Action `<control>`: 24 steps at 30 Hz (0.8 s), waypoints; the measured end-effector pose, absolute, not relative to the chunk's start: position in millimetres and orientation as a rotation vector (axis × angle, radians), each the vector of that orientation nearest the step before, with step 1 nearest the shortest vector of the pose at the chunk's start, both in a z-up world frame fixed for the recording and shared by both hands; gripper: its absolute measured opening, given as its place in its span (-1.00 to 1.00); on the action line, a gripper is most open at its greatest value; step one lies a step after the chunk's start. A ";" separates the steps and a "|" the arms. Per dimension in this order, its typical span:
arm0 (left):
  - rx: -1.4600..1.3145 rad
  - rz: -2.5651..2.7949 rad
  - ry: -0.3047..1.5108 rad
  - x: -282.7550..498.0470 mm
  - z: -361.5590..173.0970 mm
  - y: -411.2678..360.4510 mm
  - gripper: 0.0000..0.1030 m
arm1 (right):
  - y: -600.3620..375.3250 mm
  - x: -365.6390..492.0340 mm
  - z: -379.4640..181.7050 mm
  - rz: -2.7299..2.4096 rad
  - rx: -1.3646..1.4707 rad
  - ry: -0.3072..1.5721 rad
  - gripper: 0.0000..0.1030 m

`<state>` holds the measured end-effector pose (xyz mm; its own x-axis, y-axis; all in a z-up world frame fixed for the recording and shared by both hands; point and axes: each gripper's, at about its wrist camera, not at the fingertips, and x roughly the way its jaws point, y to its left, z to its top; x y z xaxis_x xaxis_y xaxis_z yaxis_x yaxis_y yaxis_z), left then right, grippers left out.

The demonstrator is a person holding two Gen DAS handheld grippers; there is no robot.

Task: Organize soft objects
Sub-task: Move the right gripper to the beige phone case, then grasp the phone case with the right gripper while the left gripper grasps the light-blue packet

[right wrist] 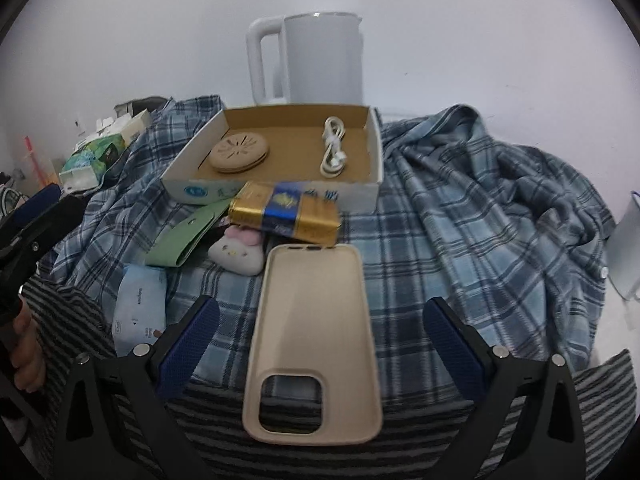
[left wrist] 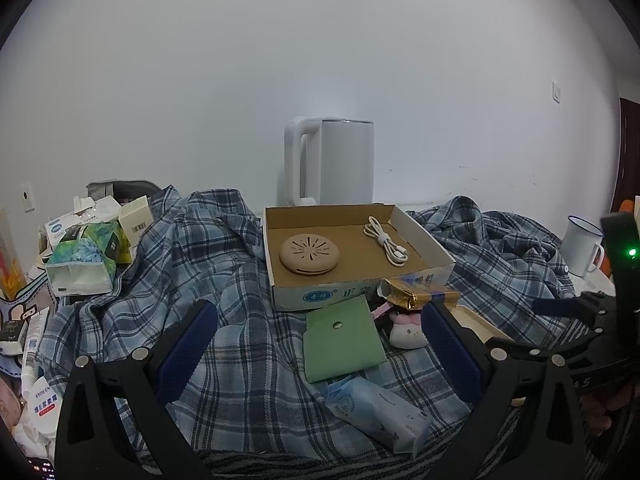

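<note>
Looks like the pick-up step hasn't really started yet. The right gripper [right wrist: 320, 344] is held with its jaws wide apart on either side of a beige silicone phone case [right wrist: 316, 340], which lies flat on the plaid shirt [right wrist: 460, 220], untouched by the pads. The left gripper [left wrist: 320, 352] is spread open too, nothing clamped, hovering over the green pouch [left wrist: 342, 338] and the tissue pack [left wrist: 376, 412]. Next, the case probably needs to be squeezed gently and carried to the cardboard box [right wrist: 372, 184] behind.
</note>
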<state>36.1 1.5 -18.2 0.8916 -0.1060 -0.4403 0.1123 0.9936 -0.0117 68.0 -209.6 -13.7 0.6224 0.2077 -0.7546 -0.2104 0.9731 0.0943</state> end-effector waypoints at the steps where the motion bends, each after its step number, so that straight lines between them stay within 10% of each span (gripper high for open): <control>1: 0.011 -0.114 0.458 36.1 -18.4 1.7 1.00 | -207.3 69.1 -15.8 0.246 -0.015 0.872 0.93; 24: 0.006 -0.105 0.478 41.9 -20.1 -1.1 1.00 | -202.2 82.7 -41.1 0.231 -0.044 0.984 0.40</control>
